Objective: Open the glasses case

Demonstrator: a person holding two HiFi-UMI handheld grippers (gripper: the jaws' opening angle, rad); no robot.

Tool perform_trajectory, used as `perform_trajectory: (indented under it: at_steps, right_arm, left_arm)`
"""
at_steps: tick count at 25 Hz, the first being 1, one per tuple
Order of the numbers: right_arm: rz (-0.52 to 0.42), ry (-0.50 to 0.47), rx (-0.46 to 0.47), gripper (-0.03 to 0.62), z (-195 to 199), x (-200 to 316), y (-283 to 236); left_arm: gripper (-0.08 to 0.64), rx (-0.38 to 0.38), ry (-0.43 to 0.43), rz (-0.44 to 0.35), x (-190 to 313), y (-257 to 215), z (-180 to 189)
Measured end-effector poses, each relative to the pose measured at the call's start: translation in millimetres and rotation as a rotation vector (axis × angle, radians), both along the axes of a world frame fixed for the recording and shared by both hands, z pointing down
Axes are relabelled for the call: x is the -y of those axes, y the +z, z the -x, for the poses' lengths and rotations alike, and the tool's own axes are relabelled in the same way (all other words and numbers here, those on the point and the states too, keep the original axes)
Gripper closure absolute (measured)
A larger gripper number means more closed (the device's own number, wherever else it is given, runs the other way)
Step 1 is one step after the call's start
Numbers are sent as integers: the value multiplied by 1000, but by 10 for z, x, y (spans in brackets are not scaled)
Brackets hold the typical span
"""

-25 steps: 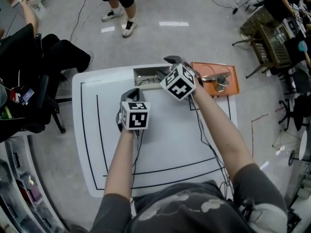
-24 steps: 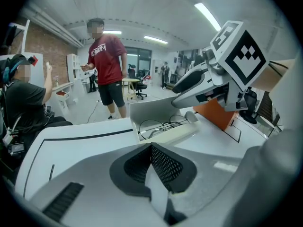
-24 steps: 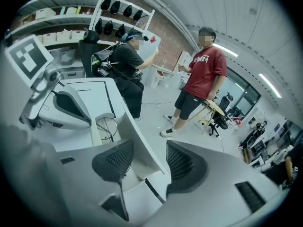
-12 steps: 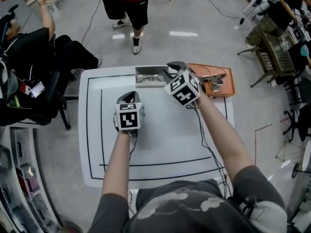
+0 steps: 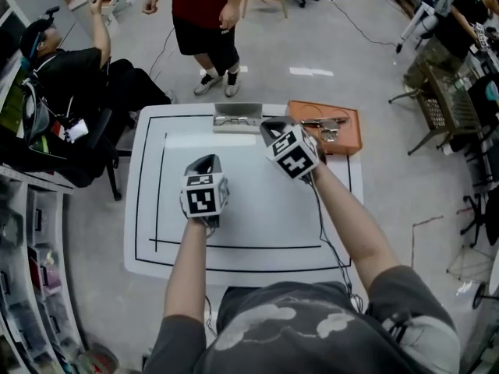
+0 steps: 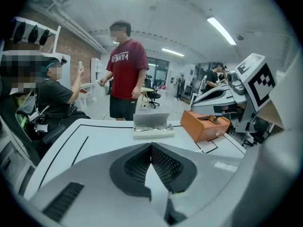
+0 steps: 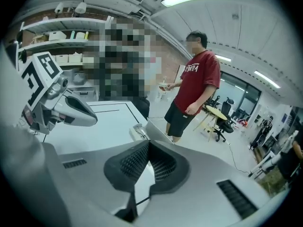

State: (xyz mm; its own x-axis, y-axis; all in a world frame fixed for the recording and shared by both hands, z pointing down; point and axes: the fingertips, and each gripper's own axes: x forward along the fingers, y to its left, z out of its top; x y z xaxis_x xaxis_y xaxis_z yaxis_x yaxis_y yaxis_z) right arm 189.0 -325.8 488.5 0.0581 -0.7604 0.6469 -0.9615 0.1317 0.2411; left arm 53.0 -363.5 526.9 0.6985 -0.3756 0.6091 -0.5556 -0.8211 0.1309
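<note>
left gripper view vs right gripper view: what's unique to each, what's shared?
Left gripper view only: orange box, right gripper, seated person. Right gripper view only: left gripper, wall shelves with boxes. Shared: open glasses case, standing person in a red shirt, white table.

The person's two bare forearms, left (image 5: 187,267) and right (image 5: 347,213), stretch forward over the white tabletop (image 5: 249,232). The grey left gripper (image 5: 204,162) hangs above the tabletop's middle, tilted downward, its pads touching. The grey right gripper (image 5: 273,125) hangs nearer the far edge, tilted downward, with its jaws together too.
</note>
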Motion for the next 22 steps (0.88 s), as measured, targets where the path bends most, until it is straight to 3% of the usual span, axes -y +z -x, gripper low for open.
perform_trajectory:
  at_steps: [9,16,19,22]
  right_arm:
    - [-43,-34,104,594,123,-567,-119]
    - [-80,-81,124,594,243,-1007,-221]
    - [-98,-100,183,594,365,-1256,-217]
    - [-177,-122,251,594,483,-1435,-376]
  left_arm:
    - [557,-13,-69,-60,-572,-258,188]
    - [557,-50,-130,-100,-1071,-475,335]
    - [557,-66,-158,-106,-1356,-482,447]
    - [557,-84,-184,-118,-1616,-522,574]
